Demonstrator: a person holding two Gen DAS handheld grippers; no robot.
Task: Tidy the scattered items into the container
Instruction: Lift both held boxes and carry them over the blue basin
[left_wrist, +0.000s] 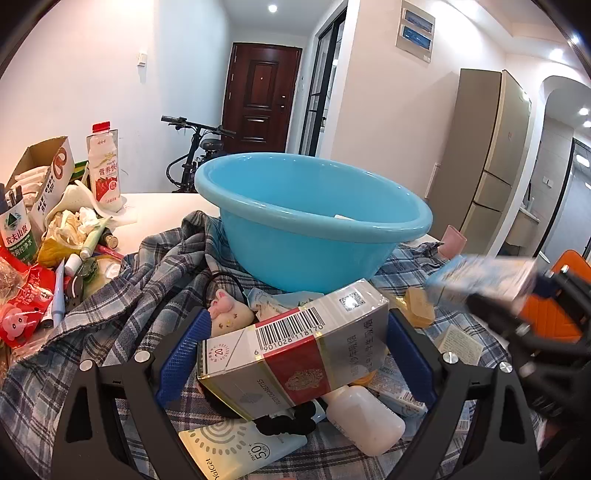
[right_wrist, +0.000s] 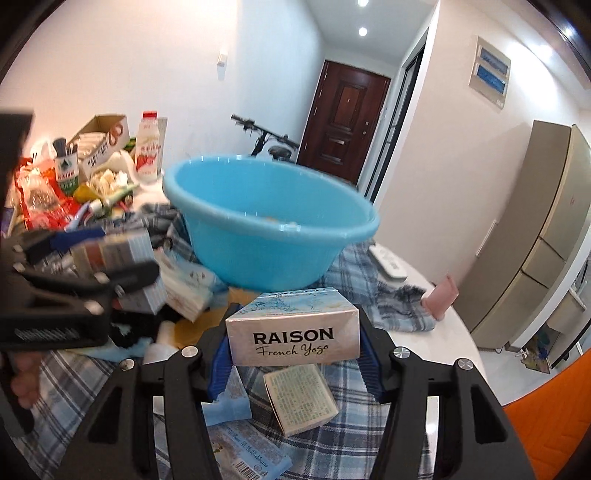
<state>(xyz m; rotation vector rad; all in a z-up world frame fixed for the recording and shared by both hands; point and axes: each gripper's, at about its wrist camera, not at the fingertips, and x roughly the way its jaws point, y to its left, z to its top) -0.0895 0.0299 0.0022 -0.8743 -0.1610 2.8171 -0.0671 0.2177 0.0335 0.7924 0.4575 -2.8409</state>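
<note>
A blue plastic basin (left_wrist: 314, 221) stands on a plaid cloth (left_wrist: 140, 295) ahead of both grippers; it also shows in the right wrist view (right_wrist: 266, 236). My left gripper (left_wrist: 295, 343) is shut on a silver and red cigarette pack (left_wrist: 291, 350), held above the clutter in front of the basin. My right gripper (right_wrist: 291, 336) is shut on a pale blue RAISON French Yogo box (right_wrist: 291, 332), held just short of the basin. Each gripper appears blurred in the other's view: the right (left_wrist: 517, 295), the left (right_wrist: 92, 273).
Loose on the cloth lie a sunscreen tube (left_wrist: 236, 450), a white bottle (left_wrist: 365, 417), a small cream box (right_wrist: 301, 398) and packets. A pile with a milk bottle (left_wrist: 107, 166) and a cardboard box (left_wrist: 44, 173) sits far left. A pink cup (right_wrist: 441, 299) stands right.
</note>
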